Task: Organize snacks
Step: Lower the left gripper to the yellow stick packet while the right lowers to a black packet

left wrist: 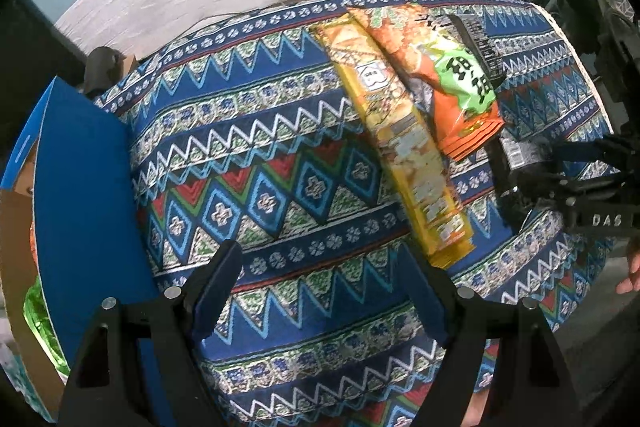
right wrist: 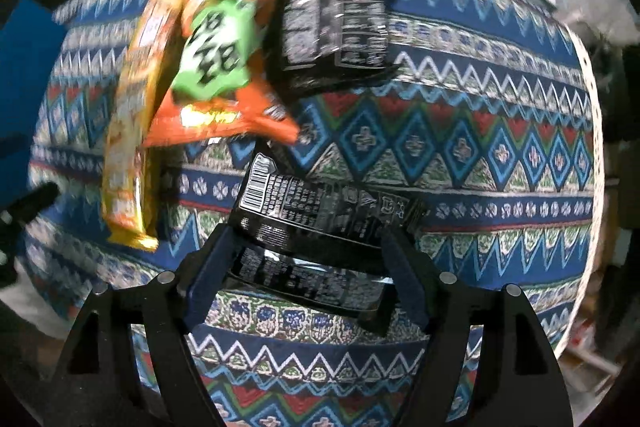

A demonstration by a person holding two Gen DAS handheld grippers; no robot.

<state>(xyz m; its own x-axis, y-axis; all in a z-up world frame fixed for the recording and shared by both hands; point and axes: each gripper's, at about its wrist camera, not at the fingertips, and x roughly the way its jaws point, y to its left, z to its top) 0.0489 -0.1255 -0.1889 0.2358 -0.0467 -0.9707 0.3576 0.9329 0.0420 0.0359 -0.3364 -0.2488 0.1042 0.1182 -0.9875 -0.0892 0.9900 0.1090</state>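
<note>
One black packet (right wrist: pixel 320 223) | lying crosswise | right gripper (right wrist: pixel 308 263) apart, astride it

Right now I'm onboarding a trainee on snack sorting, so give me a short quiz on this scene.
1. True or false: the left gripper holds a snack.
2. What sits between the jaws of the right gripper? A yellow pack, B black packet, C orange bag.
3. What colour is the box beside the patterned cloth?

Key: 1 false, it is open and empty; 2 B; 3 blue.
</note>
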